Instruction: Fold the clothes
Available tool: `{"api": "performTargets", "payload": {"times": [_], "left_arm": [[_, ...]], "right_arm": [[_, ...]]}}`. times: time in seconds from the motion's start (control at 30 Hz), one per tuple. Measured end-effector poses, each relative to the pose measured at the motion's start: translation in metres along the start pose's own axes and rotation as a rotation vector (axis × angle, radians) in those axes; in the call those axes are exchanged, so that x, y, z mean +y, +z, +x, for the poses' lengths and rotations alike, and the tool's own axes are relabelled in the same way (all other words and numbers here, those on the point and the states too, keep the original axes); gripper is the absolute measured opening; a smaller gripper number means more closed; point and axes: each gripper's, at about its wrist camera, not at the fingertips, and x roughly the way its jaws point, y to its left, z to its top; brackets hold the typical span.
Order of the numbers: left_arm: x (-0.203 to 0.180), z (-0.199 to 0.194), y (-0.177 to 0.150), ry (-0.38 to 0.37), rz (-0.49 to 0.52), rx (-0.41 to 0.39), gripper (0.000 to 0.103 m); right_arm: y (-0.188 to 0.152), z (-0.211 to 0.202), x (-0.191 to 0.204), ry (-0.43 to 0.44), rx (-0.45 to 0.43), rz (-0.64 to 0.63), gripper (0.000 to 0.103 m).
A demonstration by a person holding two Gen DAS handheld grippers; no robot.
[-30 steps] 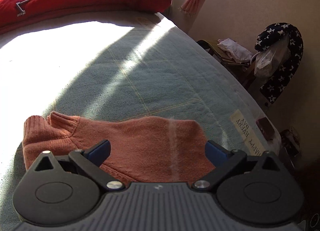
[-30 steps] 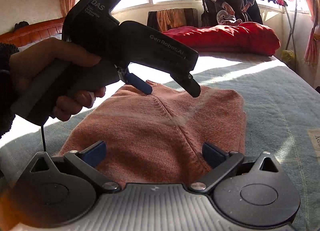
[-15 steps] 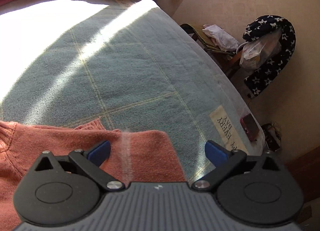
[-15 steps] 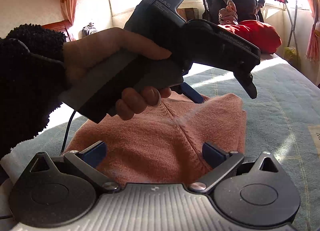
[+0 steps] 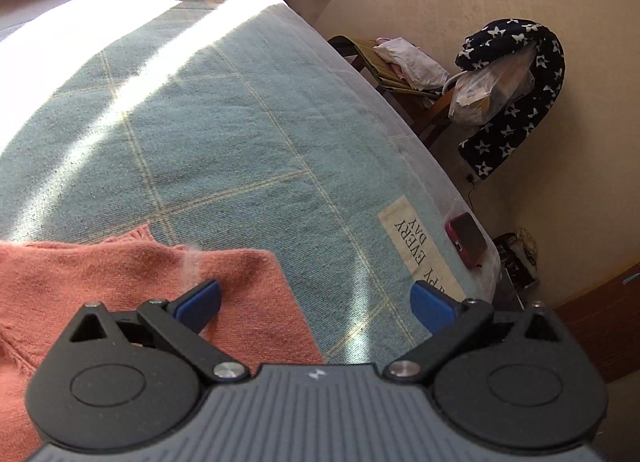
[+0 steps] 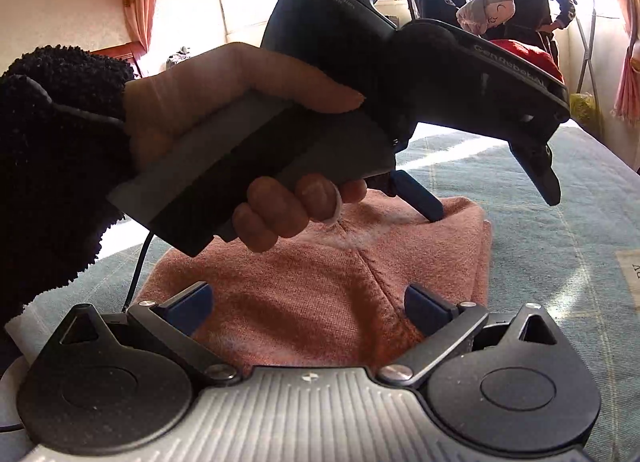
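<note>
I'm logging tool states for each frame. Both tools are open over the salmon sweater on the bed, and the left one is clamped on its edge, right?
Not quite. The left tool is open too, with nothing between its fingers: in the left wrist view one finger sits over the sweater and the other over the bed. The right tool is open over the sweater.

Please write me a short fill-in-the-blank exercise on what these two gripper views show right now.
1. The knitted sweater lying on the bed is ____ in colour.
2. The left gripper has its jaws ____.
3. The dark cloth draped over the chair is patterned with white ____.
4. The right gripper holds ____.

Missing words: orange; open; stars; nothing
</note>
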Motion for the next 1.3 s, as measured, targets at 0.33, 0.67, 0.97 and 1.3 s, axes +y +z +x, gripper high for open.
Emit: {"api": "performTargets", "payload": {"times": [0.33, 0.67, 0.97, 1.3], "left_arm": [[0.086, -0.075, -0.020, 0.215, -0.178, -0.094, 0.100], [0.126, -0.090, -0.021, 0.227, -0.295, -0.234, 0.099], [0.109, -0.060, -0.028, 0.324, -0.243, -0.160, 0.100], [0.049, -0.152, -0.066, 0.330, -0.077, -0.224, 0.100]], "right_arm": [[0.001, -0.015, -0.007, 0.058, -0.035, 0.082, 0.103], [0.000, -0.009, -0.007, 0.055, -0.029, 0.081, 0.103], [0.003, -0.004, -0.005, 0.048, -0.018, 0.086, 0.103], [0.004, -0.010, -0.025, 0.129, -0.054, 0.213, 0.103]]}}
